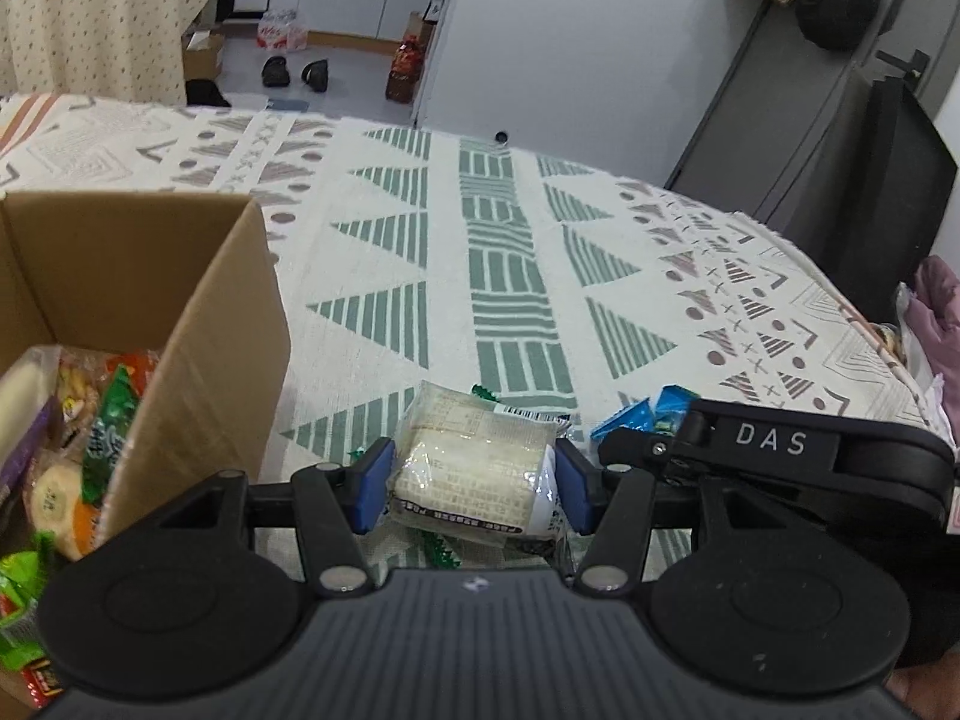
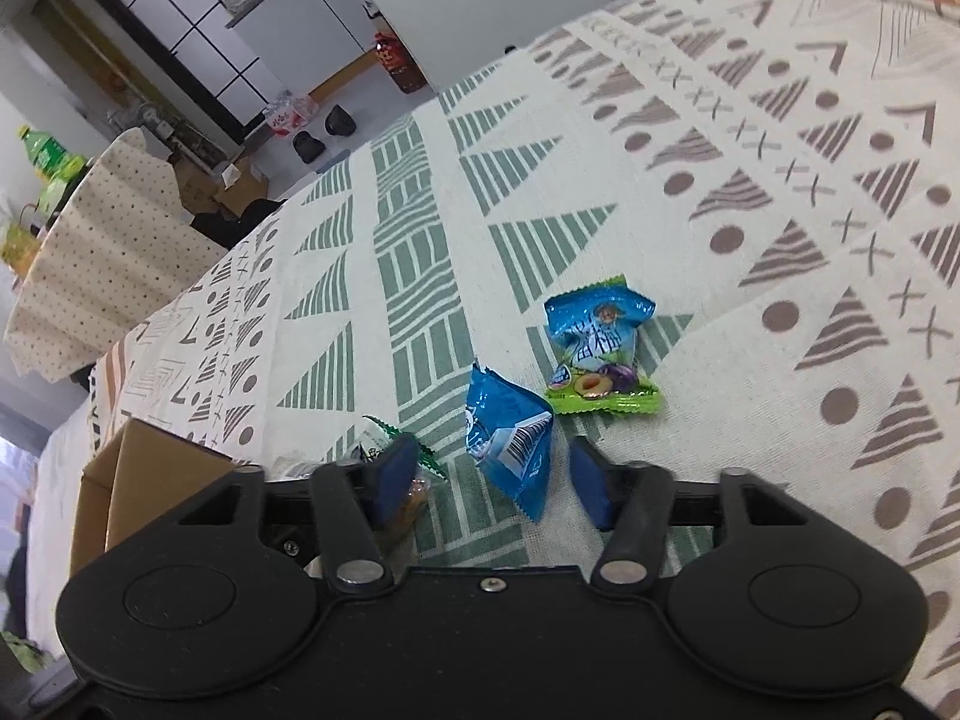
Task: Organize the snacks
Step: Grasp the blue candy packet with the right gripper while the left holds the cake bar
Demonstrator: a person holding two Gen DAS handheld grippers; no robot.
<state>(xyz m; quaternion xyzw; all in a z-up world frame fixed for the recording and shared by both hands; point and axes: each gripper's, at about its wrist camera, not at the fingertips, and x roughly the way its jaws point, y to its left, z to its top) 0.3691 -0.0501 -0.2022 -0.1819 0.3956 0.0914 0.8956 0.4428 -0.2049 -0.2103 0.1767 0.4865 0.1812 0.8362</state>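
Observation:
My left gripper (image 1: 474, 489) is shut on a clear-wrapped beige cake packet (image 1: 474, 456), its blue pads pressed against both sides, just right of the open cardboard box (image 1: 198, 324). The box holds several snack packs (image 1: 108, 438). My right gripper (image 2: 493, 480) stands open low over the tablecloth, straddling a small blue packet (image 2: 510, 444) without touching it. A blue and green candy packet (image 2: 594, 348) lies just beyond. A clear packet with green edges (image 2: 414, 462) sits against the left finger. The right gripper's black housing (image 1: 780, 450) shows in the left wrist view, over the blue packets (image 1: 636, 414).
A patterned cloth (image 1: 504, 252) covers the table, whose far edge (image 1: 540, 150) drops to the floor. The box corner (image 2: 150, 468) shows left of the right gripper. A dark cabinet (image 1: 870, 168) stands at the right, and a pink cloth (image 1: 936, 312) lies by the table edge.

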